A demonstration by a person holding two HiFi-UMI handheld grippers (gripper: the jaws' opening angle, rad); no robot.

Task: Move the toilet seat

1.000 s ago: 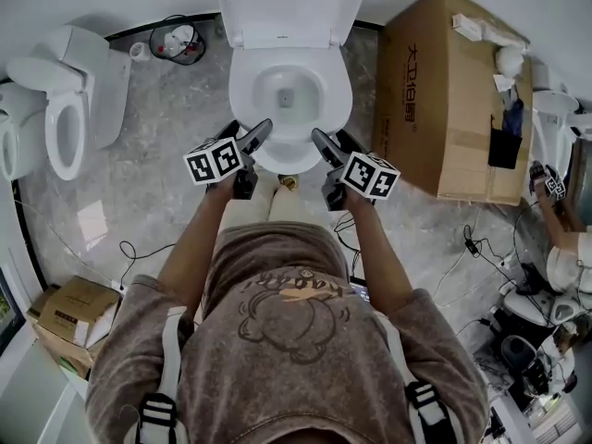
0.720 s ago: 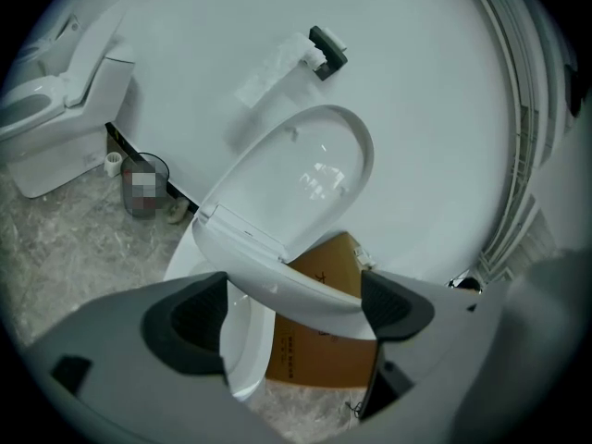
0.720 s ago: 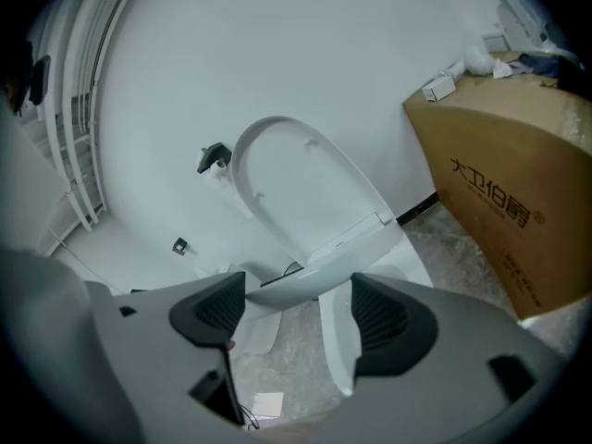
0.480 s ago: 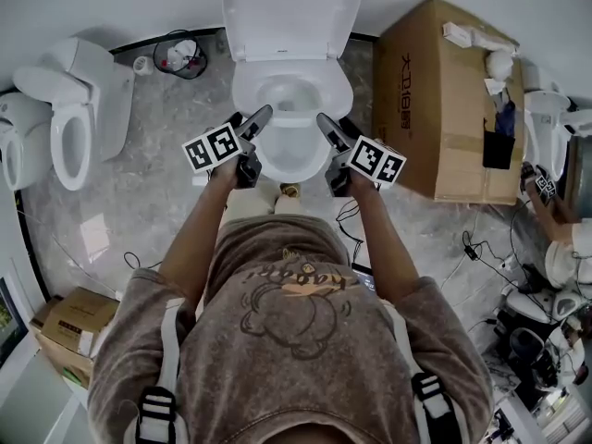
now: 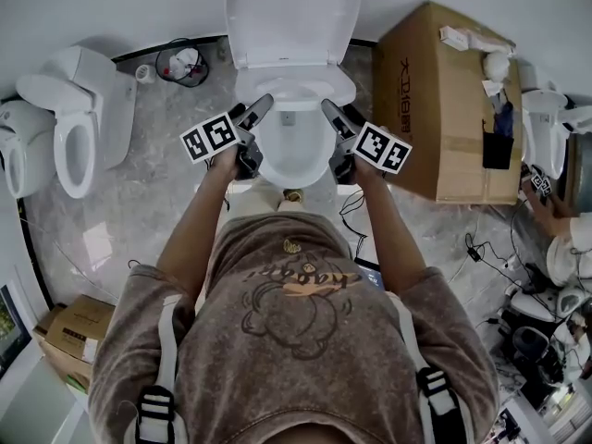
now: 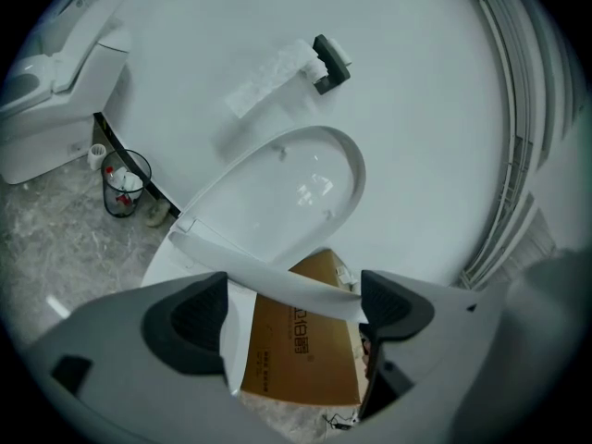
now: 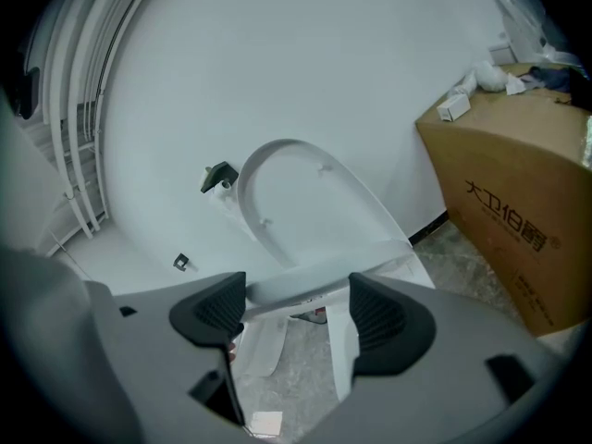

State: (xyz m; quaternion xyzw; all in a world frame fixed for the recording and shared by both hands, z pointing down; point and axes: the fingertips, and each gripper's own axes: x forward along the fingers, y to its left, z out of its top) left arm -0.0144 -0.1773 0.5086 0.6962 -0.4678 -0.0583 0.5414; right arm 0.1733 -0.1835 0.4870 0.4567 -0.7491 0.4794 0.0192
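The white toilet seat (image 5: 338, 89) is tilted up off the bowl (image 5: 296, 160), below the raised lid (image 5: 291, 17) that leans on the wall. My left gripper (image 5: 257, 109) is at the seat's left side and my right gripper (image 5: 330, 114) at its right side. In the left gripper view the seat's rim (image 6: 277, 280) runs across from pad to pad of the left gripper (image 6: 291, 308). In the right gripper view the rim (image 7: 305, 280) likewise spans the right gripper (image 7: 298, 311), with the lid (image 7: 305, 202) behind. Both look shut on the seat.
A large cardboard box (image 5: 453, 100) stands close to the toilet's right. A second toilet (image 5: 69, 128) and a small bin (image 5: 180, 63) are on the left. Cables (image 5: 481, 248) lie on the floor at right; a small carton (image 5: 69, 326) sits at lower left.
Both grippers have moved away from me toward the wall, and the seat has risen from flat on the bowl to a steep tilt.
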